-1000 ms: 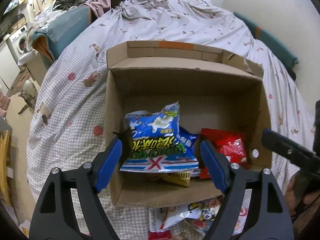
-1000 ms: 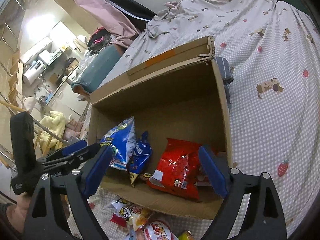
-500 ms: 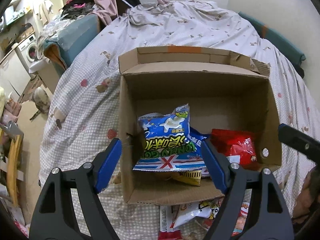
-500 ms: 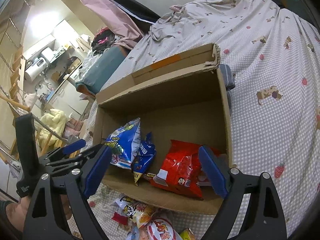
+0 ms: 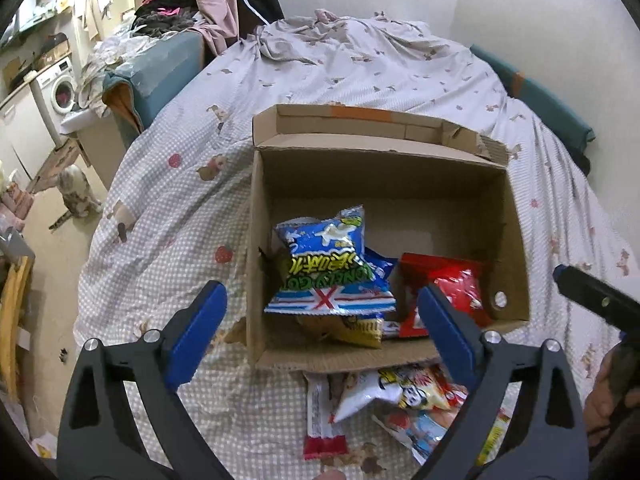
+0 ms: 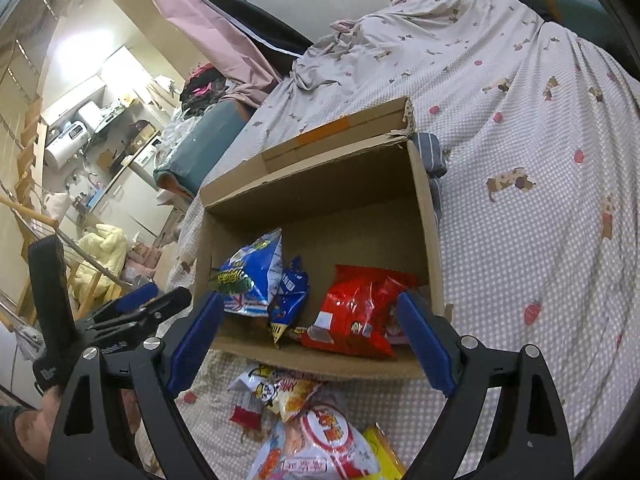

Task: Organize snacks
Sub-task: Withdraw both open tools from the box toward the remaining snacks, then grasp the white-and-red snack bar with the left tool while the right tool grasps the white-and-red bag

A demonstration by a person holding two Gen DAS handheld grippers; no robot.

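An open cardboard box point(image 5: 516, 224) point(image 6: 428, 224) stands on the bed. Inside lie a blue snack bag point(image 5: 332, 264) point(image 6: 252, 276), a smaller dark blue bag point(image 6: 290, 300), a yellow packet point(image 5: 352, 330) and a red bag point(image 5: 452, 288) point(image 6: 356, 312). Several loose snack packets point(image 5: 400, 400) point(image 6: 308, 428) lie on the bedspread in front of the box. My left gripper point(image 5: 322, 328) is open and empty, held above the box's near edge. My right gripper point(image 6: 310, 336) is open and empty, also in front of the box. The left gripper shows at the left of the right wrist view point(image 6: 136, 308).
The bed has a checked spread point(image 5: 168, 240) and a rumpled sheet point(image 5: 360, 48) at the far end. A teal chest point(image 5: 156, 76) stands left of the bed. A cat point(image 5: 76, 192) sits on the floor by a washing machine point(image 5: 60, 88).
Both grippers have pulled back and up from the box; it looks smaller and more of the loose packets in front show. The snacks in the box have not moved.
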